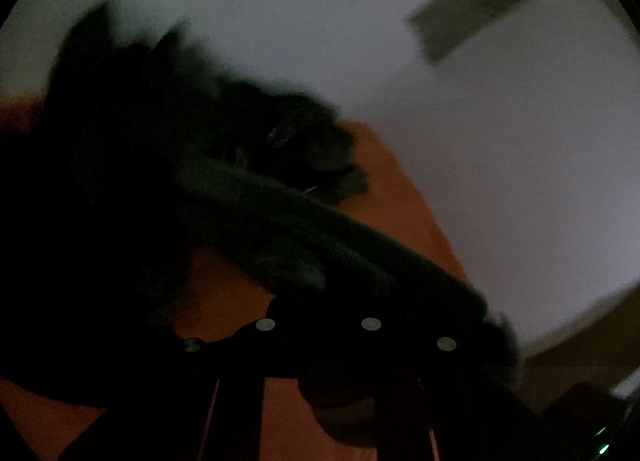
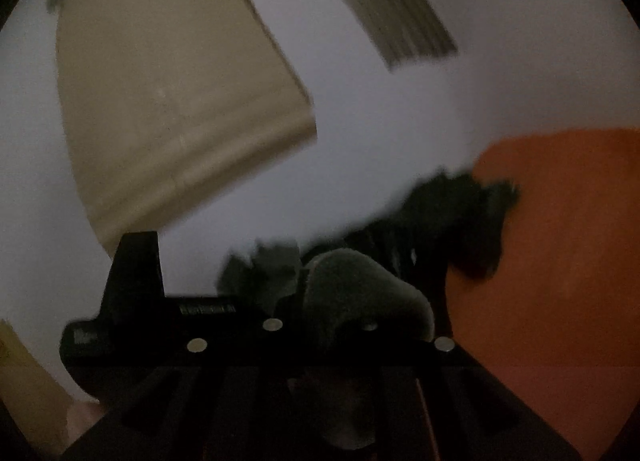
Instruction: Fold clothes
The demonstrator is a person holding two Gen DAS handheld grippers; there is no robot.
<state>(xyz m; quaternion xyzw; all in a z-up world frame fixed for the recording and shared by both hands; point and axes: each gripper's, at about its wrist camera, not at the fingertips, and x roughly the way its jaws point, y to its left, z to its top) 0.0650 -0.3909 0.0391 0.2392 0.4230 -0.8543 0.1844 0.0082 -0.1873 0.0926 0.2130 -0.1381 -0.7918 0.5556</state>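
Two dim, blurred views share one orange surface (image 1: 404, 197) beneath a pale wall (image 1: 500, 149). Largest on it is a dark garment (image 1: 200, 165), nearly black and fuzzy at its edges, bunched into thick folds with no clear outline. In the left wrist view it spreads from the far left down to the near right, one long band of it running into the left gripper (image 1: 340, 301), whose jaws are clamped on the cloth. In the right wrist view a greyer, soft-looking fold of the same garment drapes over the right gripper (image 2: 360, 301), likewise closed on the fabric, and the rest trails to the far right over the orange. Behind, a beige panel (image 2: 168, 93) hangs on the wall.
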